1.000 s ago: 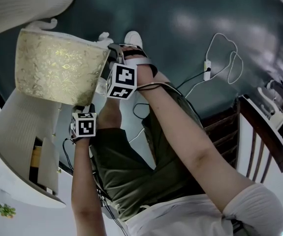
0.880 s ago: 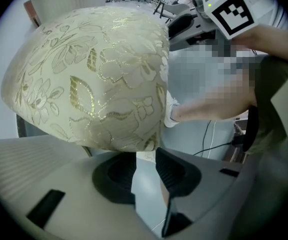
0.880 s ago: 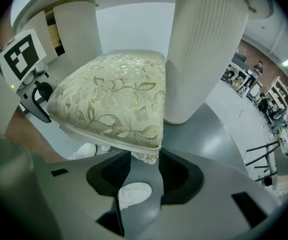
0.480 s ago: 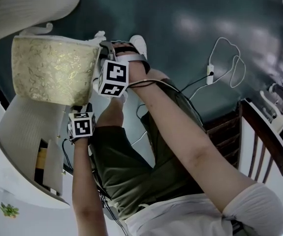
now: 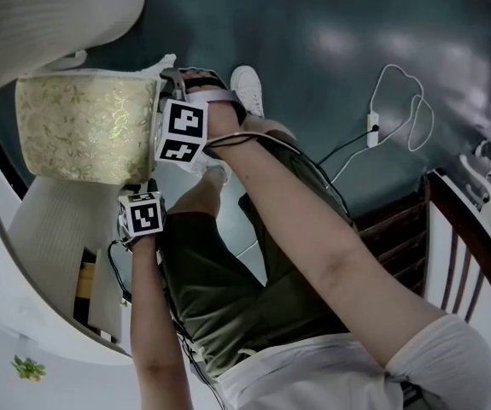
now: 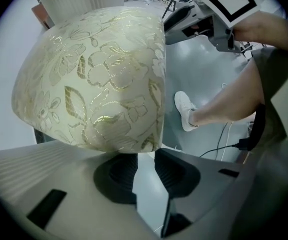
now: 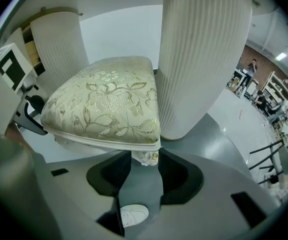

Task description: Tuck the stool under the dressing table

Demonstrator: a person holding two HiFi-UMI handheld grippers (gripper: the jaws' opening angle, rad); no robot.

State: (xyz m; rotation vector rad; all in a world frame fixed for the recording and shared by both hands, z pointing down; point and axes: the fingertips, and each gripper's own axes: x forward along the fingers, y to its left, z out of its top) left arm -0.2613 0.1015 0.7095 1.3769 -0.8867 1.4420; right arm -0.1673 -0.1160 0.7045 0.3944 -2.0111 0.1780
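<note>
The stool (image 5: 83,126), with a cream and gold floral cushion, stands on the dark floor between the dressing table's two ribbed white legs (image 5: 53,229). My right gripper (image 7: 145,159) is shut on the carved white corner of the stool's frame, just under the cushion (image 7: 108,104); its marker cube (image 5: 181,131) shows at the stool's right side. My left gripper (image 6: 144,156) points down at the cushion's near lower edge (image 6: 123,144). Its jaws have just been closing a little on that edge, and the pads touch it. Its cube (image 5: 141,214) sits below the stool.
The white curved tabletop (image 5: 6,314) runs along the left. My legs and a white shoe (image 5: 247,88) are beside the stool. A white cable with a switch (image 5: 371,131) lies on the floor. A wooden chair (image 5: 450,229) stands at right.
The stool has slid left, further in between the table's legs. Both grippers moved left with it, the right one more.
</note>
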